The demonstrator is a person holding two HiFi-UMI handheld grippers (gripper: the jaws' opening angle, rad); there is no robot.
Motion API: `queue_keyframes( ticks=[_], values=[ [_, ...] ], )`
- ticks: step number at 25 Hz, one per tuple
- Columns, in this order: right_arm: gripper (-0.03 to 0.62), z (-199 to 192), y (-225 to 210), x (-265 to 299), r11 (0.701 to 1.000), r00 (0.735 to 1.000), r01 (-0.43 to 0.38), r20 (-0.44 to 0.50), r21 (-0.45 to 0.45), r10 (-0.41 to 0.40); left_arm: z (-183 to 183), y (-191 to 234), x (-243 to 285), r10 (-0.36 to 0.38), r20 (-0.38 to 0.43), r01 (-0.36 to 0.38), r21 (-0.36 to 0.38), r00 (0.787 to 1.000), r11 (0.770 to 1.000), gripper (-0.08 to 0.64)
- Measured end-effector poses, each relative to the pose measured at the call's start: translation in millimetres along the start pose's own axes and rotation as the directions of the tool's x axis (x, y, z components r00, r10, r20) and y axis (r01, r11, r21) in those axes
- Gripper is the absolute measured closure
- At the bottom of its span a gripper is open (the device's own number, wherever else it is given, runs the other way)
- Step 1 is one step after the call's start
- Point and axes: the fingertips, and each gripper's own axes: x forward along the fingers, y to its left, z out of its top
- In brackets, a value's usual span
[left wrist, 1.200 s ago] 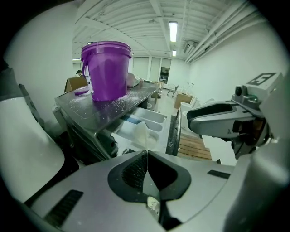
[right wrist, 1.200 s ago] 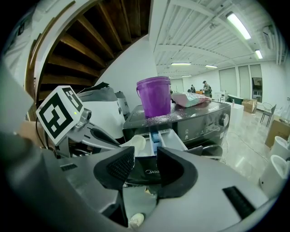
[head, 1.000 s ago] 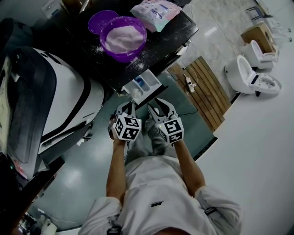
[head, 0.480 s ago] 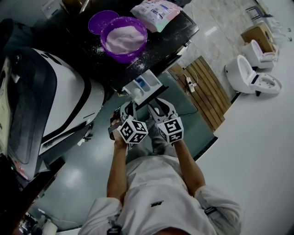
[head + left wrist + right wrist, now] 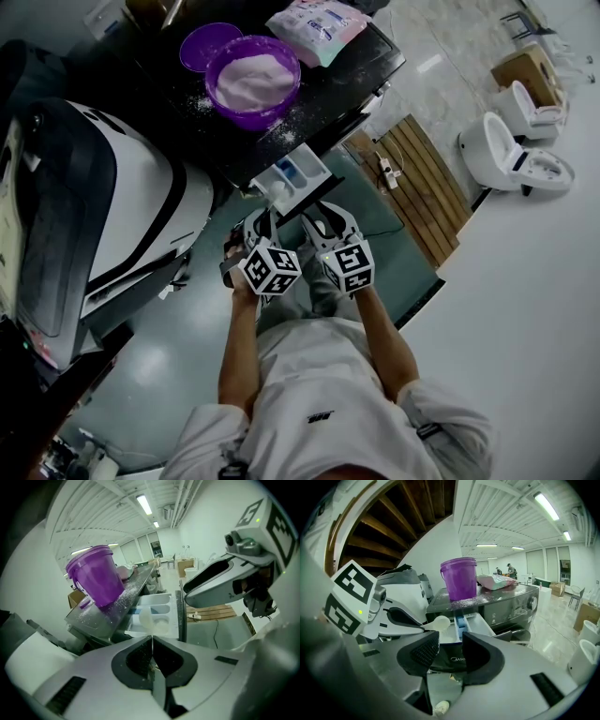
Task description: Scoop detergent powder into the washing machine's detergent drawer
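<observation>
The left tool (image 5: 151,638) is pinched tight on the thin handle of a white, translucent scoop (image 5: 149,618), whose bowl hangs over the open detergent drawer (image 5: 302,178), white with a blue insert. The right tool (image 5: 451,645) stands part open, holding nothing. A purple bucket (image 5: 251,73) of powder sits on the powder-dusted washing machine (image 5: 323,94). Lettering under the drawer is too hidden to read.

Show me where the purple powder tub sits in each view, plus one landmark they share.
Head view: purple powder tub at top centre, on the dark washer top.
Left gripper view: upper left, on the same powder-dusted top.
Right gripper view: upper centre, above the jaws.
Shared landmark: the open detergent drawer, just below the tub's ledge in all three.
</observation>
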Motion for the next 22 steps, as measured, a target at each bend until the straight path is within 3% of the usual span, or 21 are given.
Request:
queue_keyframes(
  ticks=[22],
  values=[
    [0.437, 5.1, 0.7, 4.1, 1.000, 1.000, 0.009, 0.004, -0.006, -0.009, -6.4, -9.2, 6.4, -0.067, 0.000, 0.067, -0.023, 0.998, 0.997, 0.545]
  ],
)
